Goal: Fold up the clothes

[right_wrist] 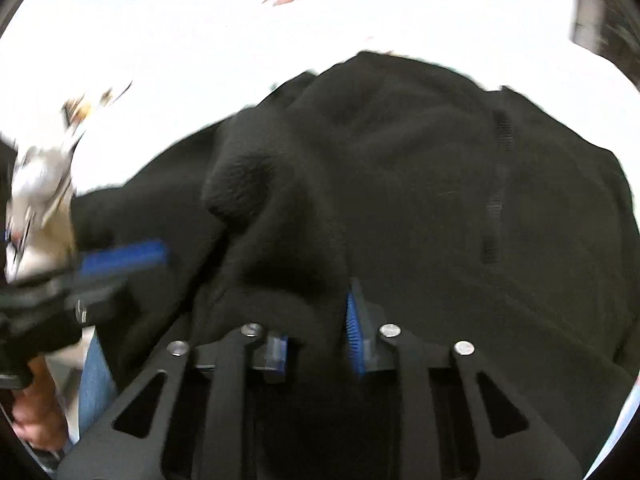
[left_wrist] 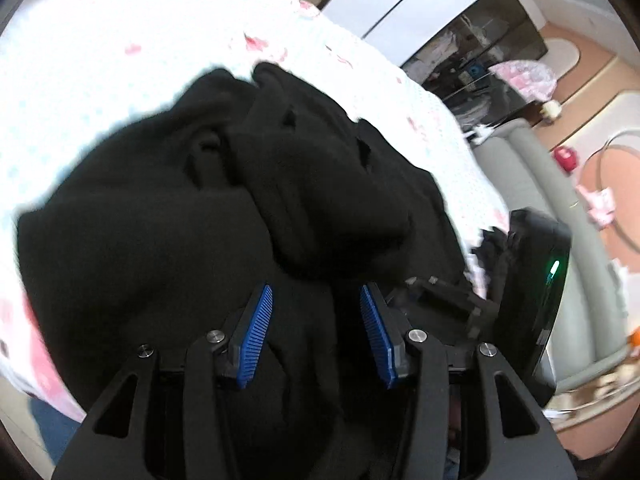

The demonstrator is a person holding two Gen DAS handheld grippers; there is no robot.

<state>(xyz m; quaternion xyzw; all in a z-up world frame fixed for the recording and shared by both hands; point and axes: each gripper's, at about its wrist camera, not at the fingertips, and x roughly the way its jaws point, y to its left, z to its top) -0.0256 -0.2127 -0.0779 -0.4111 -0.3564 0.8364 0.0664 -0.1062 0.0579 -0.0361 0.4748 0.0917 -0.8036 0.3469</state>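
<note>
Left wrist: left hand-held gripper (left_wrist: 316, 294) spread over black garment (left_wrist: 200, 220).

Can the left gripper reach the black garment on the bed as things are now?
Probably yes. The left gripper is open and already right over the black garment, with dark fabric between its blue pads; nothing stands in between.

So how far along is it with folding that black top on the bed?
Early days. Done: the black fleece garment lies on the flowery bedsheet, but bunched in lumps, with no tidy fold showing. In hand: the left gripper is open over the cloth, and the right gripper has fabric bunched between its fingers. Left: smoothing it flat and making all the folds.
</note>
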